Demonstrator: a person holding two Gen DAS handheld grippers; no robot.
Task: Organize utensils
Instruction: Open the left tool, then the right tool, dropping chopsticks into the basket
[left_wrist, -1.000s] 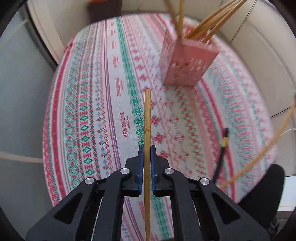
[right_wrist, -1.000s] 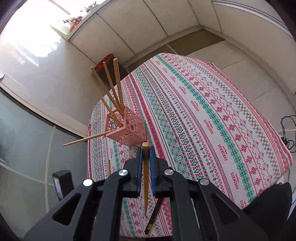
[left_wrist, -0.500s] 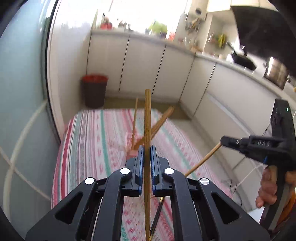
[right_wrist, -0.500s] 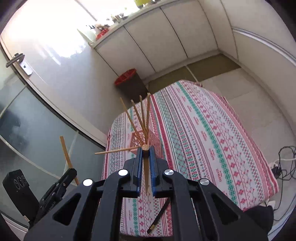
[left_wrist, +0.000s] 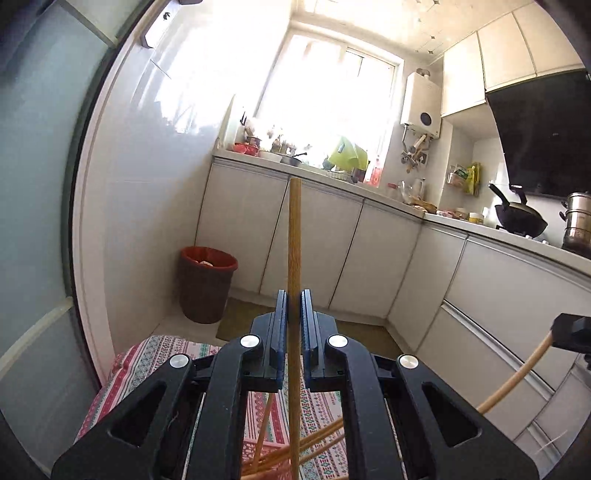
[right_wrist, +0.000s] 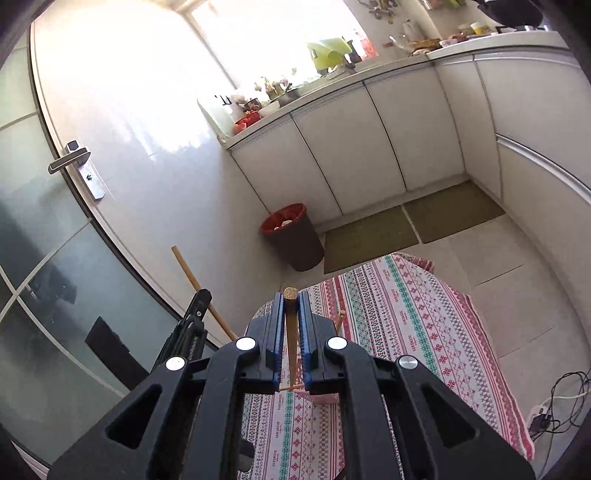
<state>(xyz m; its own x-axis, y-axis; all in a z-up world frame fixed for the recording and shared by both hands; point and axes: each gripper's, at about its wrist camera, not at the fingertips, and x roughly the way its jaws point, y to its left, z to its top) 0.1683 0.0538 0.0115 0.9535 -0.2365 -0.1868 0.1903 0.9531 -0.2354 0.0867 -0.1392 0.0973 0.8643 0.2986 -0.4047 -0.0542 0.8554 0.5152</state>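
My left gripper (left_wrist: 294, 300) is shut on a bamboo chopstick (left_wrist: 294, 240) that stands upright through its jaws, high above the table. Below it, several chopsticks (left_wrist: 310, 448) fan out, their holder hidden by the gripper body. My right gripper (right_wrist: 291, 300) is shut on a second chopstick (right_wrist: 291, 332), its blunt end level with the fingertips. Under it a bit of the pink lattice holder (right_wrist: 322, 397) shows on the table. Each view catches the other gripper: the right gripper (left_wrist: 558, 329) with its chopstick (left_wrist: 517, 384), and the left gripper (right_wrist: 202, 297) with its chopstick (right_wrist: 188, 268).
The table wears a red, green and white patterned cloth (right_wrist: 406, 332). A red-rimmed bin (right_wrist: 291, 236) stands on the floor beyond its far end, by white cabinets (left_wrist: 325, 243). A glass door with a handle (right_wrist: 70, 160) is to the left. Cables (right_wrist: 554, 400) lie on the floor at right.
Both grippers have risen with their chopsticks still clamped. The left one has tilted up from the table towards the kitchen window, and the pink holder has dropped beneath both views.
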